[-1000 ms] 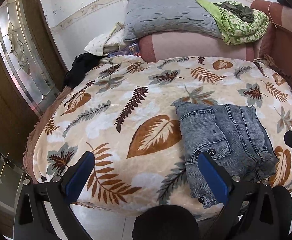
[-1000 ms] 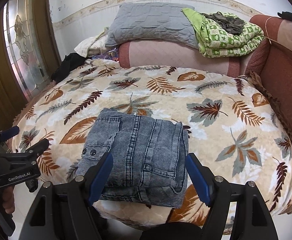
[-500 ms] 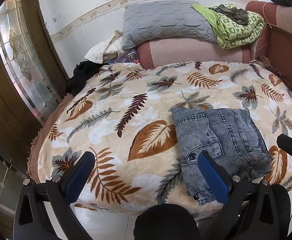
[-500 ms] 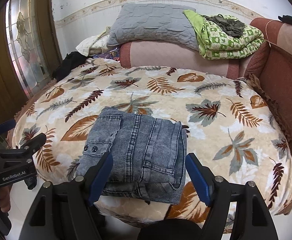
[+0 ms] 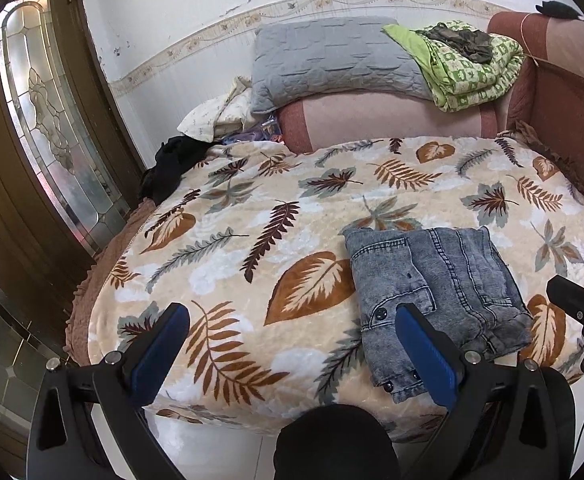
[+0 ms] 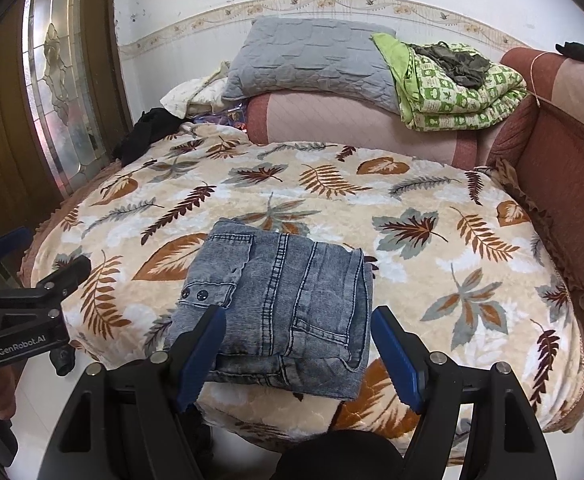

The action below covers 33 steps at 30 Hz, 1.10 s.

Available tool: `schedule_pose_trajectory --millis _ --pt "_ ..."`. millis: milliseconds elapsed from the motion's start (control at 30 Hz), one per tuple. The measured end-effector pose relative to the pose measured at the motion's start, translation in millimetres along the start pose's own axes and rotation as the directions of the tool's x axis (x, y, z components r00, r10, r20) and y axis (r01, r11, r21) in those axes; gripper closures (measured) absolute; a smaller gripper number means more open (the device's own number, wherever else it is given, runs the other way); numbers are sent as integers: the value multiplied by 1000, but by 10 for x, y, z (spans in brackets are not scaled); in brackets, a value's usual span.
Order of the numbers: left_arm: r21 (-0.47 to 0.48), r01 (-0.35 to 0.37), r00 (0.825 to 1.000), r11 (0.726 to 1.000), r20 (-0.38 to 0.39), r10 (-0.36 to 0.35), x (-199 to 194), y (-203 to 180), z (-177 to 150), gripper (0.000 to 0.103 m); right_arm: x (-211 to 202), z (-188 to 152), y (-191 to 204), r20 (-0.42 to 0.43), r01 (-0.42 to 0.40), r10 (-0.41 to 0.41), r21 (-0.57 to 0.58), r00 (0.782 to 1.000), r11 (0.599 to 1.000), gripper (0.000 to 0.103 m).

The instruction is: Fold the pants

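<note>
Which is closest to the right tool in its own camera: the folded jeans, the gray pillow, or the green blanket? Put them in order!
1. Folded jeans, right in front of the right tool.
2. Gray pillow and green blanket, both far back; too close to call.

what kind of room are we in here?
Most likely a home bedroom. A bed with a leaf-print blanket fills the view, a grey pillow and a folded green quilt are stacked at its head, and folded denim pants lie near its front edge.

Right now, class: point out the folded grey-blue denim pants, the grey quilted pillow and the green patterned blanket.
folded grey-blue denim pants (image 6: 292, 304), right wrist view, top panel.
grey quilted pillow (image 6: 311, 60), right wrist view, centre.
green patterned blanket (image 6: 463, 100), right wrist view, folded side.
</note>
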<state>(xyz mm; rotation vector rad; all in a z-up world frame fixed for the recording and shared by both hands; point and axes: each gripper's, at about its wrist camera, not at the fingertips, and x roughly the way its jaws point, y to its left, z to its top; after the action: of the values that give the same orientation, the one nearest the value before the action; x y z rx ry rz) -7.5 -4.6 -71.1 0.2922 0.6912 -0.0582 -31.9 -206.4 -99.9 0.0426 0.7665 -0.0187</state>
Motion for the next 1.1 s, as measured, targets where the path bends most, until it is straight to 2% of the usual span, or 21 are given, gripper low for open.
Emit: schedule_pose_trajectory --millis 333,767,1100 --pt "6 2 1000 1000 22 -2 -135 -16 -11 1 -129 -25 -1 19 5 -5 -1 1000 1000 25" --pt "20 1 1000 1000 14 -2 -93 -86 21 1 -67 -27 -64 13 2 -2 18 1000 1000 25" --pt "36 13 999 999 -43 -11 126 -165 -55 1 116 -68 -131 -28 2 -1 34 1000 999 25"
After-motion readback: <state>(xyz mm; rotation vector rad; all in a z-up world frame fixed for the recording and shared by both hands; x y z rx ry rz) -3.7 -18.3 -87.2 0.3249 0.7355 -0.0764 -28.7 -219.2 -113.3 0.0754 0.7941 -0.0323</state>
